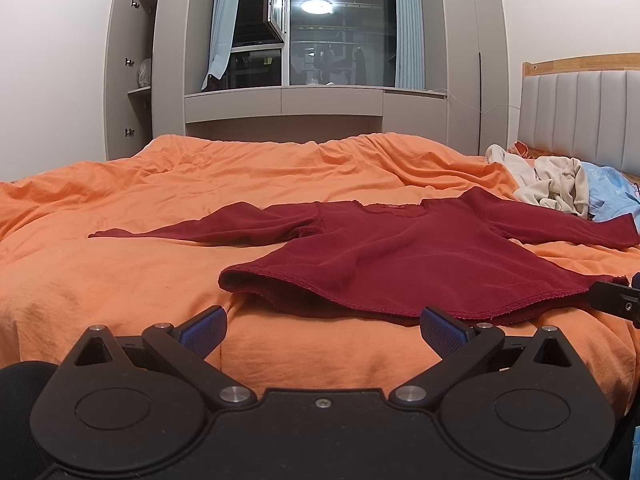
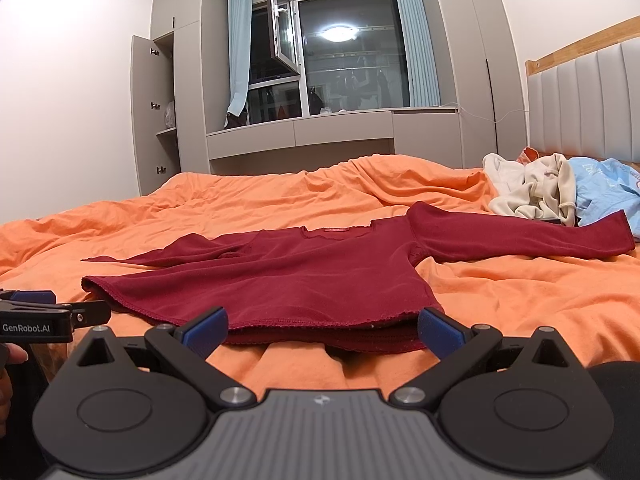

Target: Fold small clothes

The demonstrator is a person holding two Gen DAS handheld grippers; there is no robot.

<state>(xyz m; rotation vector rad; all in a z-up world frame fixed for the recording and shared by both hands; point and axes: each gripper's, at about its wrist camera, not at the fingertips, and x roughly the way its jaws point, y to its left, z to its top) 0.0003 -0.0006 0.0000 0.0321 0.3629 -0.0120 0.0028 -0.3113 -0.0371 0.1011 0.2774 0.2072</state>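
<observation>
A dark red long-sleeved top (image 1: 400,248) (image 2: 288,276) lies spread flat on the orange bed cover (image 1: 120,280) (image 2: 520,292), both sleeves stretched out sideways and the hem toward me. My left gripper (image 1: 322,330) is open, just short of the hem near its left part, with nothing between its blue pads. My right gripper (image 2: 322,330) is open too, its pads on either side of the hem's right end without closing on it. Each gripper shows at the edge of the other's view.
A heap of cream clothes (image 1: 552,184) (image 2: 528,192) and a light blue garment (image 1: 612,192) (image 2: 608,192) lie at the far right by the padded headboard (image 2: 588,108). Beyond the bed stand grey cabinets (image 1: 132,80) with an open door and a dark window (image 1: 340,32).
</observation>
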